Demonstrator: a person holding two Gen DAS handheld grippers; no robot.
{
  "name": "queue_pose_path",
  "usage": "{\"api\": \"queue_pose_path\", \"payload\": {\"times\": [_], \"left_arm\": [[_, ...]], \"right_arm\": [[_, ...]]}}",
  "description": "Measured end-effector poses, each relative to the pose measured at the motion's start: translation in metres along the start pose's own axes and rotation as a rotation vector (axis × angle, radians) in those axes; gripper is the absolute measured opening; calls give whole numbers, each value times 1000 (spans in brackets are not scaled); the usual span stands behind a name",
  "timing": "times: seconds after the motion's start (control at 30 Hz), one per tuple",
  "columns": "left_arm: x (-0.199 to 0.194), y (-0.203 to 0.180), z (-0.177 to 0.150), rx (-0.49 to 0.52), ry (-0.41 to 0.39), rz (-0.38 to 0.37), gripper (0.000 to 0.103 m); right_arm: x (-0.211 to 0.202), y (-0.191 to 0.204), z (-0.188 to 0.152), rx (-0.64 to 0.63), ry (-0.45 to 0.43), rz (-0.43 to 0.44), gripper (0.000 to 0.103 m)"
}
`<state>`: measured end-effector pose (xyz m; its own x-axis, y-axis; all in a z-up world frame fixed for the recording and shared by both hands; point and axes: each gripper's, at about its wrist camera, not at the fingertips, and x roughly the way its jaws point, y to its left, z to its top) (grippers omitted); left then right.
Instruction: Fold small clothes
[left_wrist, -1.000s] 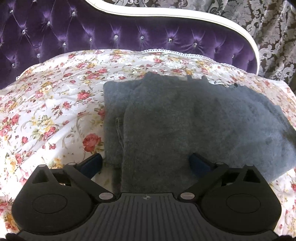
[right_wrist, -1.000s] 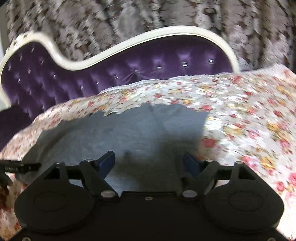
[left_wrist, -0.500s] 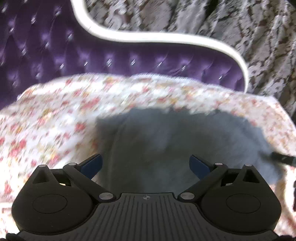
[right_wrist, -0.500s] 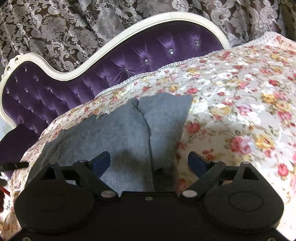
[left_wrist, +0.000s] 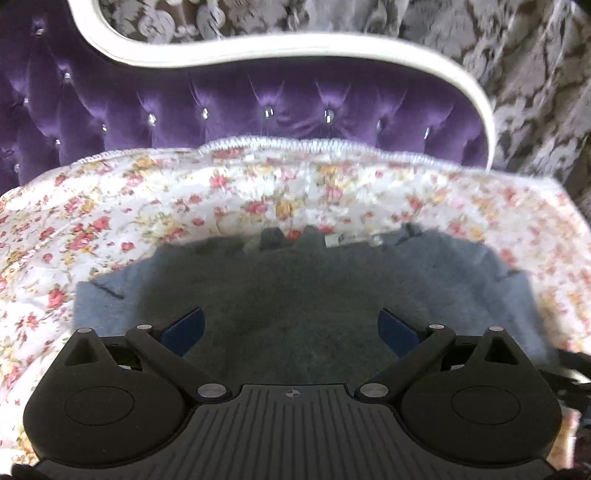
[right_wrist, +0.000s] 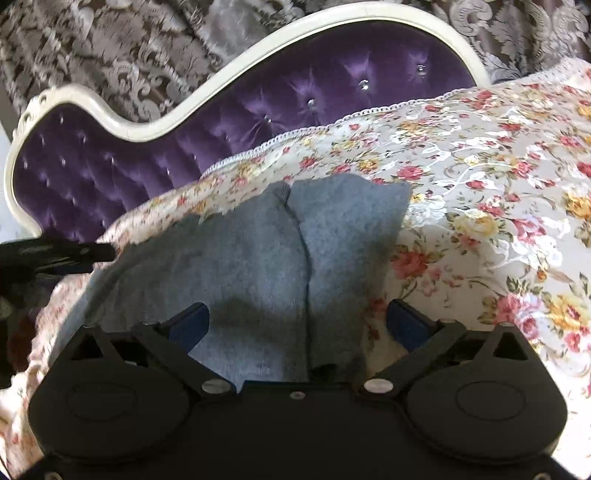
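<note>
A grey fleecy garment (left_wrist: 295, 295) lies folded on the floral bedspread (left_wrist: 147, 206). My left gripper (left_wrist: 291, 328) hovers over its middle with jaws wide apart and nothing between the blue pads. In the right wrist view the same garment (right_wrist: 258, 266) shows a fold seam down its middle. My right gripper (right_wrist: 297, 325) stands above its near right edge, jaws still opening, the cloth lying below them and the pads not pressing on it. The left gripper's tip (right_wrist: 55, 253) pokes in at the left edge.
A purple tufted headboard (left_wrist: 258, 107) with a white frame (left_wrist: 369, 44) rises behind the bed. Patterned grey curtains (right_wrist: 147, 44) hang beyond it. The bedspread (right_wrist: 480, 184) stretches to the right of the garment.
The left gripper has swung right along the garment and pulled back, so more headboard shows. The right gripper's jaws have spread wider over the garment's right edge.
</note>
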<state>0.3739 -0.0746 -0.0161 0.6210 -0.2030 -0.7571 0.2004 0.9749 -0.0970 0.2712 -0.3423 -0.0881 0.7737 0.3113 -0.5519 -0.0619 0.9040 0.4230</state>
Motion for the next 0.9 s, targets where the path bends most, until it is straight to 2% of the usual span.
{"api": "queue_pose_path", "payload": {"times": [0.1,0.2,0.27,0.43,0.73,0.9], "left_arm": [[21,-5,-4,25,51,48,101],[37,-3,-11,25,99,62,103],[38,-2,-15,28,74,62,103],[39,-2,-14,19,90,54,103],[41,-3,-13,18,90,53,103],[41,-3,-13,17,93,51,103]], "right_arm": [[0,-4,2,28,1,17,103],[-1,-11,2,59,-9,46,103],[-2,-17,1,86,-19,73,103],[-4,-30,5,156,-18,148,103],[10,-33,18,153,12,263,103],[28,-22,28,137,59,316,103]]}}
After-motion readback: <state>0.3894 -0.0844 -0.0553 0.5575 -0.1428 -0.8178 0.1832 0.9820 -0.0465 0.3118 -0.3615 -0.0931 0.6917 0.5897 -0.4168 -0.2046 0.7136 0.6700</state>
